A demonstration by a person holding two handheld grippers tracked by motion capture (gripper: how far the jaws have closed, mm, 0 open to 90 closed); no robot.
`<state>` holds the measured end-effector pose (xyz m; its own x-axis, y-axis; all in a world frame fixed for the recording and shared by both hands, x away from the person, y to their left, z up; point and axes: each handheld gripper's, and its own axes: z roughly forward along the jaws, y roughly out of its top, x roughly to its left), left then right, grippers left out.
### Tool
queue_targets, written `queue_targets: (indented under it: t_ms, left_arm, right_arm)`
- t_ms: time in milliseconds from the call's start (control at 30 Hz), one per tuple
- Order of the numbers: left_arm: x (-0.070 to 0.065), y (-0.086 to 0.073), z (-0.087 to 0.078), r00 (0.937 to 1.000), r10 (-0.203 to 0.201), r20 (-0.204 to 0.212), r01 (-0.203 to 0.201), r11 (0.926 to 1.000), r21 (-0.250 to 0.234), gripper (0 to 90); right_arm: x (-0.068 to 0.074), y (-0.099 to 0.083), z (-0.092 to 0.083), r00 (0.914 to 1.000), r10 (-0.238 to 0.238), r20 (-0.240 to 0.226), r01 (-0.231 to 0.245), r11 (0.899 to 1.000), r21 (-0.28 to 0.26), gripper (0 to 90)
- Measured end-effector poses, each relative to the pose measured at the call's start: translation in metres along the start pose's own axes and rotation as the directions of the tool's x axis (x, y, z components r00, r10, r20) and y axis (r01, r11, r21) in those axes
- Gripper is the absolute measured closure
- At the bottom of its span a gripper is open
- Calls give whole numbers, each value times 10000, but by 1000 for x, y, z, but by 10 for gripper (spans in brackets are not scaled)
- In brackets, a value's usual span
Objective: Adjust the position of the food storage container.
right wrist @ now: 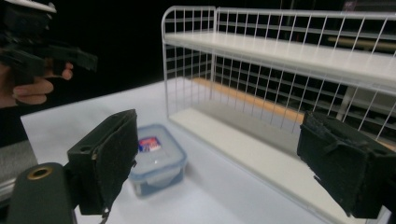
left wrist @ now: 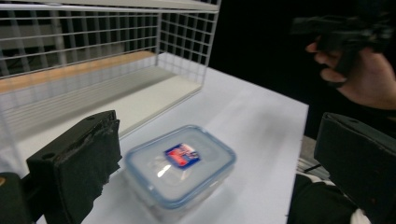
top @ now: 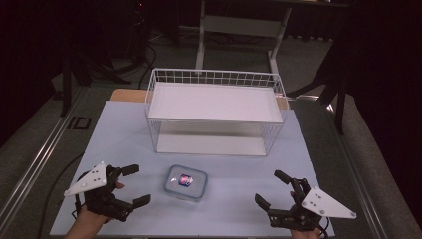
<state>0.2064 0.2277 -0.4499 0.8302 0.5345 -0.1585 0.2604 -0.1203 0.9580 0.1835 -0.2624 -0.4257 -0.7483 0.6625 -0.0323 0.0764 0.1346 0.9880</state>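
Observation:
A clear lidded plastic box (top: 185, 182) with a blue rim and a red-and-blue label sits on the pale blue table (top: 124, 129), in front of the white wire rack (top: 214, 112). My left gripper (top: 139, 184) rests to the box's left, open, jaws pointing at it with nothing between them. My right gripper (top: 267, 186) lies to the box's right, open and empty. In the left gripper view the box (left wrist: 180, 163) lies just ahead between the wide-set jaws of my left gripper (left wrist: 219, 140). In the right gripper view the box (right wrist: 154, 156) sits farther off, beside the left jaw of my right gripper (right wrist: 229, 154).
The wire rack (right wrist: 280, 56) has a white upper shelf and a white floor, open toward me. Beyond the table stand a white desk frame (top: 239, 30) and dark stands on the floor. A track (top: 35, 159) runs along the table's left side.

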Motion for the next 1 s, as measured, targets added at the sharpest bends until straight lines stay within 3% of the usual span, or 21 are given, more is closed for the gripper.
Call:
queue_targets:
  t_ms: [67, 167, 233, 300, 333, 400, 467, 533, 667, 700, 767, 933, 967, 1000]
  left_arm:
    - [12, 5, 0, 9995, -299, -35, 300, 9996, 4, 14]
    - [18, 7, 1, 9996, -263, -126, 265, 9996, 135, 15]
    - [20, 8, 6, 9992, 254, -306, -236, 9980, 592, 30]
    - [20, 7, 8, 9987, 401, -330, -376, 9966, 727, 75]
    - [21, 5, 12, 9948, 637, -795, -555, 9933, 1017, 97]
    - [22, 3, 14, 9926, 704, -994, -593, 9921, 1104, 208]
    - [27, -3, 21, 9907, 826, -1085, -643, 9847, 1620, 254]
    - [31, -8, 26, 9903, 818, -1127, -587, 9791, 1948, 399]
    - [38, -21, 37, 9839, 937, -1524, -463, 9561, 2893, 634]
    - [39, -24, 39, 9871, 819, -1377, -376, 9539, 2978, 690]
    - [41, -30, 46, 9863, 814, -1432, -288, 9412, 3366, 770]
    - [44, -42, 64, 9903, 742, -1171, -177, 9056, 4238, 900]
    - [44, -44, 68, 9892, 838, -1202, -213, 8937, 4481, 900]
    - [43, -46, 72, 9871, 984, -1263, -310, 8913, 4523, 900]
  right_arm:
    - [-2, 0, -1, 9998, 133, 127, -133, 9999, 15, 125]
    - [-3, -3, 0, 9997, 164, 197, -167, 9997, 149, 126]
    - [-3, -3, 0, 9996, 143, 224, -146, 9998, 139, 126]
    - [-4, -3, 0, 9997, 184, 175, -185, 9998, 57, 126]
    - [-4, -3, 0, 9996, 232, 135, -231, 9997, -16, 126]
    - [-5, -4, 0, 9995, 274, 144, -274, 9996, -20, 127]
    - [-5, -6, 0, 9995, 306, 120, -306, 9995, -24, 126]
    - [-6, -7, 1, 9992, 375, 143, -375, 9993, -10, 126]
    - [-5, -8, 3, 9995, 307, 58, -308, 9994, 146, 127]
    - [-5, -8, 4, 9997, 243, 35, -244, 9995, 180, 127]
    - [-5, -9, 5, 9997, 188, -167, -186, 9997, 139, 127]
    - [-4, -11, 7, 9996, 233, -156, -231, 9997, 115, 127]
    - [-5, -11, 7, 9996, 224, -165, -221, 9996, 156, 127]
    - [-5, -12, 7, 9995, 263, -201, -260, 9995, 153, 127]
